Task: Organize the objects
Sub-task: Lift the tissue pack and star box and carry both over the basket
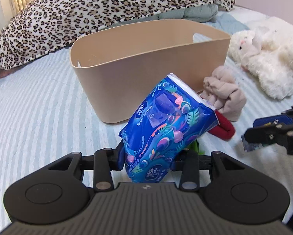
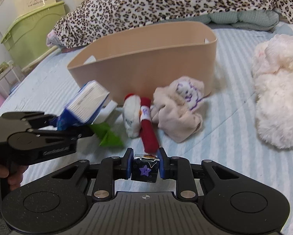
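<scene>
My left gripper (image 1: 148,156) is shut on a blue patterned tissue pack (image 1: 164,129) and holds it tilted above the bed, in front of a beige plastic bin (image 1: 146,62). In the right wrist view the left gripper (image 2: 54,125) holds the same tissue pack (image 2: 87,101) at the left. My right gripper (image 2: 145,164) is shut on a small black cube with a purple star (image 2: 145,171). The right gripper also shows at the right edge of the left wrist view (image 1: 264,135). The beige bin (image 2: 146,62) stands behind a pile of small things.
On the striped bed sheet lie a beige sock bundle (image 2: 179,105), a red-and-white sock (image 2: 146,121), a green paper piece (image 2: 109,135) and a white plush rabbit (image 1: 264,58). A leopard-print blanket (image 1: 87,9) lies behind the bin. Green storage boxes (image 2: 30,29) stand at the left.
</scene>
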`<act>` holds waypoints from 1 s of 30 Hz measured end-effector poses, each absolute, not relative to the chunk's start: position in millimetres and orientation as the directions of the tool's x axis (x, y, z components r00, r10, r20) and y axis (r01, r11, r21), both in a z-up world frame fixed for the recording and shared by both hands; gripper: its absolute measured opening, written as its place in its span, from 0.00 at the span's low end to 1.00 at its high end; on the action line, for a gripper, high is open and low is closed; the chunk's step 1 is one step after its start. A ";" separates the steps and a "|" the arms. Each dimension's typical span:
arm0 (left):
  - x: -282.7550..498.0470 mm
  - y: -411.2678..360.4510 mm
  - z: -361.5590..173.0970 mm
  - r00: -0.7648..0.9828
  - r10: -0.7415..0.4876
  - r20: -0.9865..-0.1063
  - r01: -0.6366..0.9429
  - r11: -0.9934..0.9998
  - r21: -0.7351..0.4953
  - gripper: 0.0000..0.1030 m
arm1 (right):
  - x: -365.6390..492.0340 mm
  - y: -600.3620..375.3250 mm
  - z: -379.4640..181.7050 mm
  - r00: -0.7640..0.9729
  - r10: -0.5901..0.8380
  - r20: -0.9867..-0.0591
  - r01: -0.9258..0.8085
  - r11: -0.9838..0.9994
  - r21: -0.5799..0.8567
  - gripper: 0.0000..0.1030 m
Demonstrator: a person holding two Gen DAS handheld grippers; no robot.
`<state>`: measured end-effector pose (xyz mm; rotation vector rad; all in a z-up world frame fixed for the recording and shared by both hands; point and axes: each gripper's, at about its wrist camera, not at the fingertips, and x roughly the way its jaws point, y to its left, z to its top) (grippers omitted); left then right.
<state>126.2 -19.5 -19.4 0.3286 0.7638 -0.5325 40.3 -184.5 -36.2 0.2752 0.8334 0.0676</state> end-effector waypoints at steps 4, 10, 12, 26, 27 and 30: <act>125.4 -10.7 -16.8 0.569 -0.339 -0.749 0.564 0.824 0.056 0.44 | 39.6 -190.3 -33.0 0.682 0.161 -0.714 0.054 0.962 0.269 0.23; 123.3 3.5 -29.2 0.524 -0.303 -0.796 0.530 0.848 0.026 0.52 | 39.1 -189.5 -36.5 0.671 0.163 -0.723 0.057 0.961 0.269 0.23; 122.4 7.8 -33.0 0.519 -0.291 -0.804 0.520 0.854 0.026 0.55 | 37.2 -188.7 -38.2 0.666 0.163 -0.728 0.058 0.961 0.269 0.23; 122.5 12.7 -25.5 0.544 -0.256 -0.799 0.530 0.843 0.091 0.68 | 35.6 -188.6 -39.5 0.661 0.163 -0.732 0.063 0.961 0.271 0.23; 122.4 11.4 -24.4 0.553 -0.247 -0.795 0.537 0.836 0.114 0.70 | 35.4 -188.8 -39.6 0.661 0.162 -0.732 0.064 0.961 0.271 0.23; 121.7 4.5 -22.5 0.582 -0.216 -0.784 0.569 0.797 0.203 0.76 | 35.1 -189.6 -40.4 0.659 0.162 -0.735 0.063 0.961 0.269 0.23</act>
